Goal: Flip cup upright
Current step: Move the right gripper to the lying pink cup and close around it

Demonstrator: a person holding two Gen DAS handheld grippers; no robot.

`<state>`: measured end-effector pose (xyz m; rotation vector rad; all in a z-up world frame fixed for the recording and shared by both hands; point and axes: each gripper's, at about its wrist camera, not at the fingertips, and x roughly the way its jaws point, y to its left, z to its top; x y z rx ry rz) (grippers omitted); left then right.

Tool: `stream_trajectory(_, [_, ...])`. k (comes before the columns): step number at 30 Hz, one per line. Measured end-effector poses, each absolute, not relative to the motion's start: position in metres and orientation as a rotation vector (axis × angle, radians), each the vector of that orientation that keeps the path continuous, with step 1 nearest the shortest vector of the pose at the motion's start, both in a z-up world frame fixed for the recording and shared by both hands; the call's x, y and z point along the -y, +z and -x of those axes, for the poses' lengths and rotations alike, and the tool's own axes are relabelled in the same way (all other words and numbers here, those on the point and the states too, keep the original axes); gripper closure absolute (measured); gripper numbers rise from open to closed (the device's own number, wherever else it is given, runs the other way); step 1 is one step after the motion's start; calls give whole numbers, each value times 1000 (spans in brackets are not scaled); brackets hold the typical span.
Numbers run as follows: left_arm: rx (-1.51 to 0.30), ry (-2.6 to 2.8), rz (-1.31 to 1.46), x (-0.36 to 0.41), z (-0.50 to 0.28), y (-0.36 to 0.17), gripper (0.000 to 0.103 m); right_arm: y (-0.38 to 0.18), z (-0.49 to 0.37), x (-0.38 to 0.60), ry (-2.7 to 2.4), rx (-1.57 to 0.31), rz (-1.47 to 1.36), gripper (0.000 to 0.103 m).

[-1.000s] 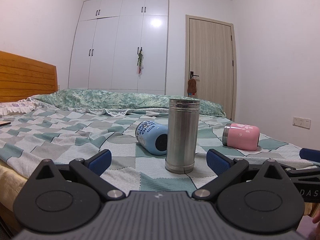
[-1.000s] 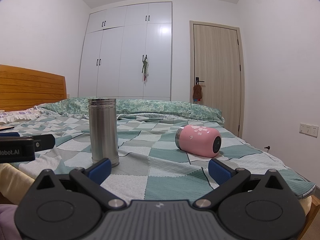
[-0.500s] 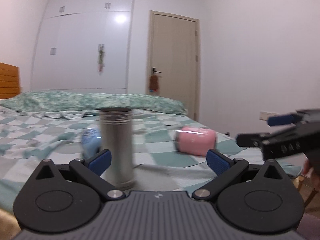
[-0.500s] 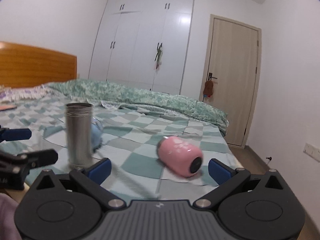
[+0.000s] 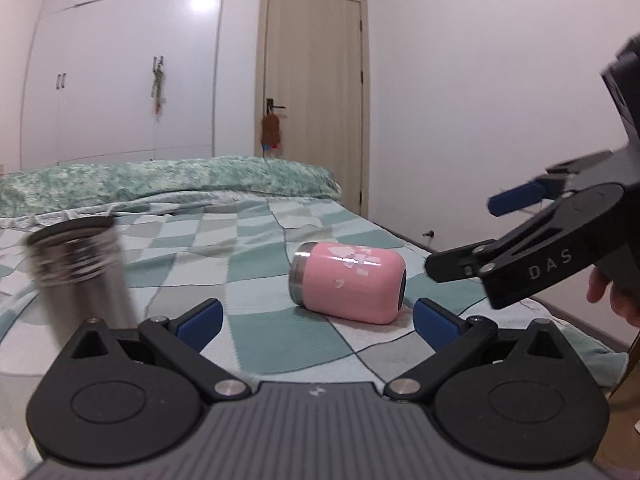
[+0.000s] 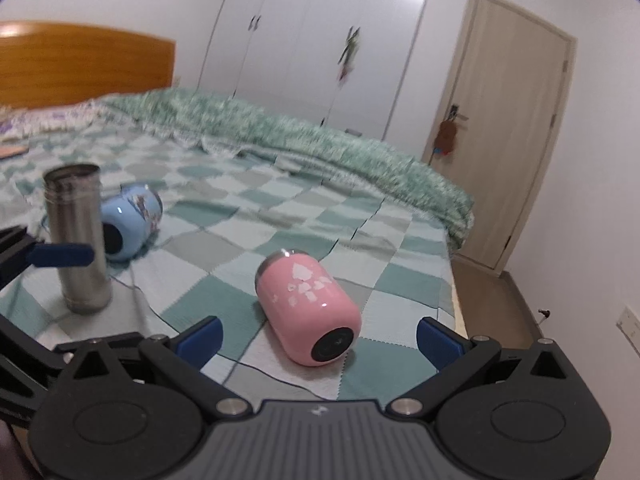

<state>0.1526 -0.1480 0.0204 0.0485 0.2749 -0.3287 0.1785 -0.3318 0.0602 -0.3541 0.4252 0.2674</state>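
Note:
A pink cup [image 5: 349, 282] lies on its side on the checked bedspread, its steel rim to the left in the left wrist view. In the right wrist view the pink cup [image 6: 309, 307] lies with its dark base toward me. My left gripper [image 5: 316, 317] is open and empty, close in front of the cup. My right gripper [image 6: 318, 333] is open and empty, just short of the cup and above it. The right gripper also shows at the right of the left wrist view [image 5: 480, 232]. A blue cup [image 6: 129, 227] lies on its side farther left.
A tall steel flask [image 6: 78, 238] stands upright left of the pink cup; it also shows in the left wrist view [image 5: 78, 276]. The bed's right edge [image 6: 454, 280] drops to the floor. A folded green quilt [image 6: 320, 144] lies behind.
Both grippers have swung right and toward the pink cup. The right gripper has risen and tilted down over it. The cups and flask have not moved.

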Motion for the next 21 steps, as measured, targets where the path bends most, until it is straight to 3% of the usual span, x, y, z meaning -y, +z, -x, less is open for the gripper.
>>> stream_trajectory(21, [-468,-307,-158,176,-267,-1,0,34,-337,309,416,-752,434,0])
